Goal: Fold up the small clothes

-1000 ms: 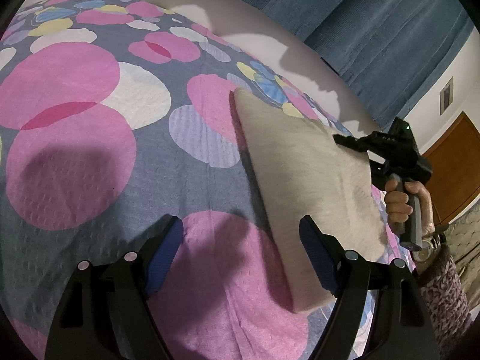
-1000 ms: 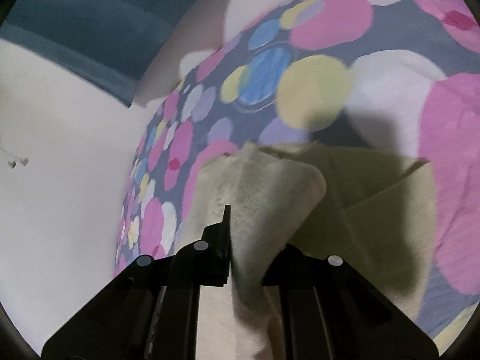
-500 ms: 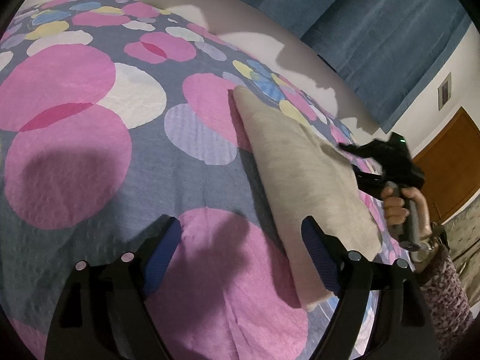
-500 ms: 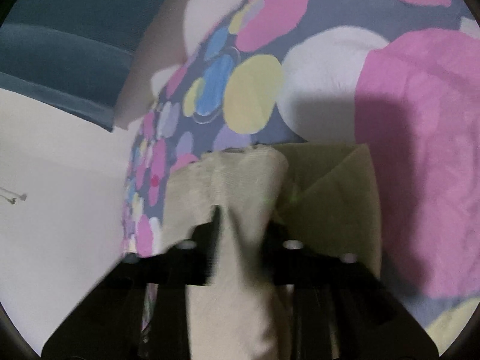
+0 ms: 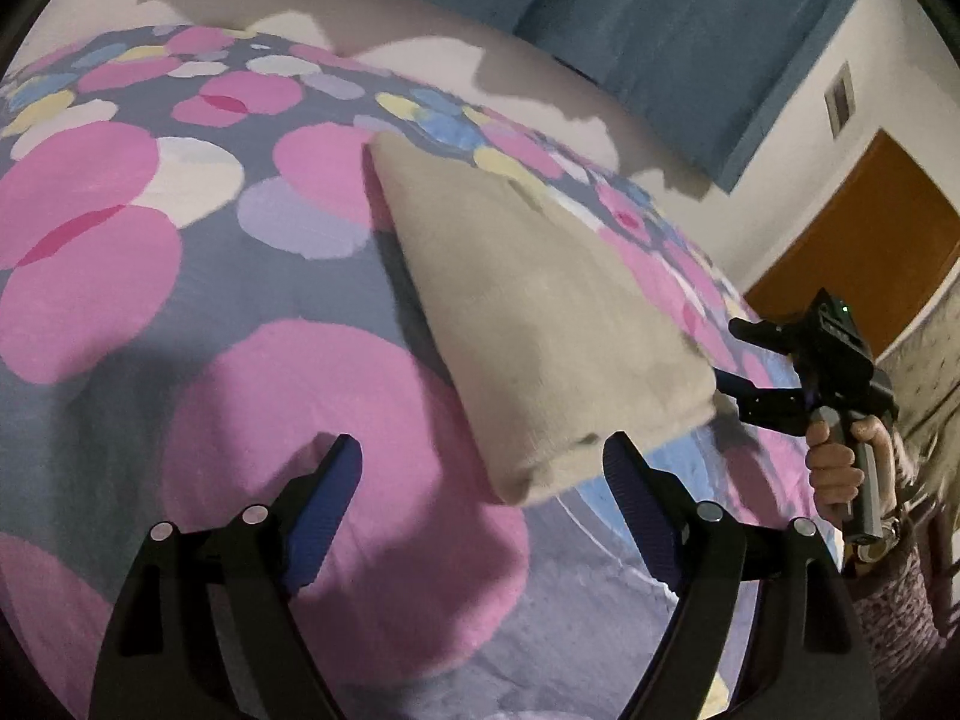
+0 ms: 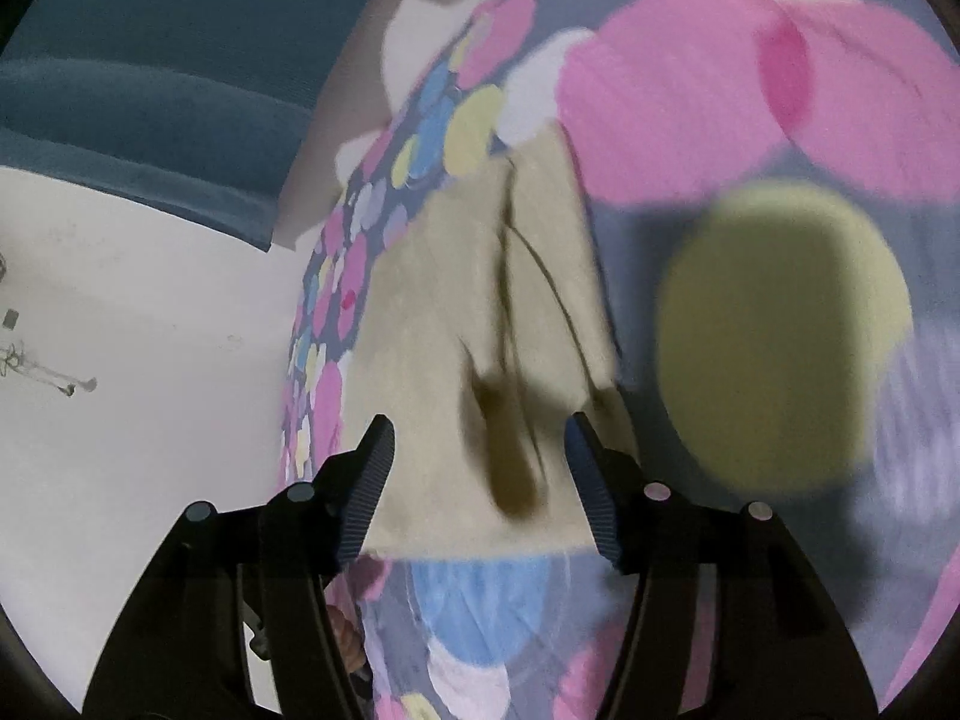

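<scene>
A beige folded cloth (image 5: 540, 324) lies flat on the circle-patterned bedspread (image 5: 120, 300). My left gripper (image 5: 480, 474) is open just short of the cloth's near corner, and its pads touch nothing. In the left wrist view my right gripper (image 5: 737, 359), held by a hand (image 5: 831, 471), sits at the cloth's right edge. In the blurred right wrist view the right gripper (image 6: 480, 456) has its jaws opening. The cloth (image 6: 432, 312) lies below and ahead of the jaws, and the pads do not press on it.
A blue curtain (image 5: 660, 30) hangs behind the bed, with white wall (image 6: 150, 330) beside it. A brown door (image 5: 870, 240) stands at the far right. The bed's far edge runs under the curtain.
The right gripper has let go of the cloth and drawn back as its jaws part. The lifted fold has dropped flat onto the bed. The left gripper has shifted toward the cloth's near corner.
</scene>
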